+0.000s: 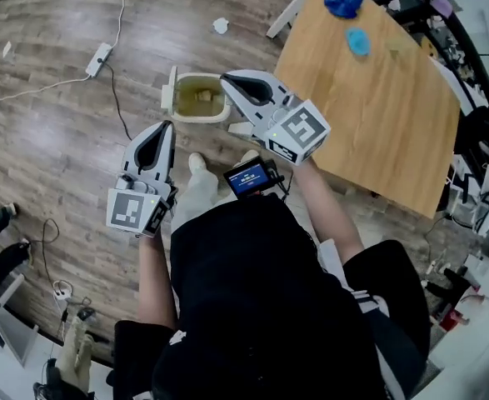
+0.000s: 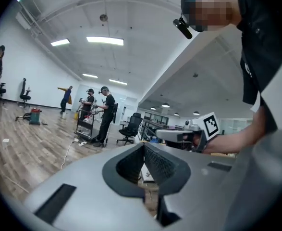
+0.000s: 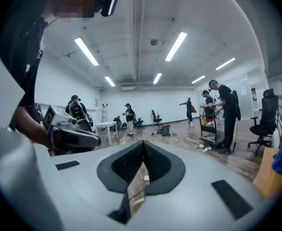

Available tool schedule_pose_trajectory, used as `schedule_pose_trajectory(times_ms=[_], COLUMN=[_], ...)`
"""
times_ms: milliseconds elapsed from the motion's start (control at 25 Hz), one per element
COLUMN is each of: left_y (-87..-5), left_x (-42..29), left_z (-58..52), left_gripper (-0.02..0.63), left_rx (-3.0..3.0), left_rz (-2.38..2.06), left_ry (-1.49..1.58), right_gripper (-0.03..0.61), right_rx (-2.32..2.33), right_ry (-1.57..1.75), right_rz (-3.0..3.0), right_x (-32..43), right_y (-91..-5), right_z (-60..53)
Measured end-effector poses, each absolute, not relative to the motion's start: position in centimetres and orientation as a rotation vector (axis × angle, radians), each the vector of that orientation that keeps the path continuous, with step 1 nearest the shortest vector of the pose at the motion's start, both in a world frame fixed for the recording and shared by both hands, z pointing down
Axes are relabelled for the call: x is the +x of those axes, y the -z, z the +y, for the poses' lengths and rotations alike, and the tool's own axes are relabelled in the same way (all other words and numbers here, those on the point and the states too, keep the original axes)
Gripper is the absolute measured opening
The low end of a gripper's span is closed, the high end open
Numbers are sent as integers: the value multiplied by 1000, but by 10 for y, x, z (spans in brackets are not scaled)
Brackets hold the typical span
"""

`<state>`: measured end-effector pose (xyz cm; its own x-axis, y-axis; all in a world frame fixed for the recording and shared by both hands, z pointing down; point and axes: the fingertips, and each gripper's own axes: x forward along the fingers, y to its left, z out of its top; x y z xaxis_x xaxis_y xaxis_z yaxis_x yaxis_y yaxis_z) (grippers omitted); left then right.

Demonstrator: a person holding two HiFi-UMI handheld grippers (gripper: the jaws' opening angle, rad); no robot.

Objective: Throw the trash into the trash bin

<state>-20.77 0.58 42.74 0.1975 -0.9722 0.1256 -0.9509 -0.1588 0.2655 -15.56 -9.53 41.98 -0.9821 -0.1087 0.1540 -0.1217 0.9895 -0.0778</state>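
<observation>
Overhead first. Stood over the bin, set open on the floor just beside the counter, handy for drops from either place. Held a brownish lump inside, probably trash already thrown in. Showed a white scrap on the floor well beyond the bin and blue wads at the counter's far end, possibly more trash, though hard to say. Carried the left tongs near the bin, tips toward it, and the right tongs with tips over the bin's rim from this angle. Gripped nothing in either.

Next, the left gripper view. Pointed the left tongs roughly level across the hall, not down at the floor. Pressed the ribbed pads flat together with nothing caught between. Caught the right tongs alongside, at much the same height.

Then the right gripper view. Likewise clenched the right tongs tight and empty, aimed out into the room, with the left tongs at the left.

Looked like a pause between throws: tongs closed and lifted clear of the bin, with nothing in hand. Probably called for the scrap or the wads next.
</observation>
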Motion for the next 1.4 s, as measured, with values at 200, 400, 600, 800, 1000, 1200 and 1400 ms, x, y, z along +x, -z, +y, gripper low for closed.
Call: schedule_pose_trajectory(times_ms=[200,400,600,800,1000,1200,1400], left_y=[-390,-374,-376,-377,-389,-391,-383], left_x=[-162,-108,-69,-42,-25,-12,-3], left_z=[-29,-50,-45,-39,-41,-39,-43], left_gripper=[7,6,8,7,8,7,7], left_rx=[2347,2503,2570,2638,2627,2618,2650], left_rz=[-1716,-1556,-1434,-1363,-1296,-1281,-1276], left_ry=[144,135,91,42,-26,-8,0], right_gripper=[-2,-2,-2,-2,-2,-2,-3], right_rx=[278,419,548,667,692,708,740], right_ry=[-76,-144,-184,-209,-199,-192,-190], right_rz=[-3094,-3137,-3123,-3075,-3063,-3038,-3039], right_x=[-95,-48,-5,25,35,47,58], right_y=[-348,-339,-346,-359,-360,-361,-358], right_z=[-79,-79,-74,-70,-69,-68,-75])
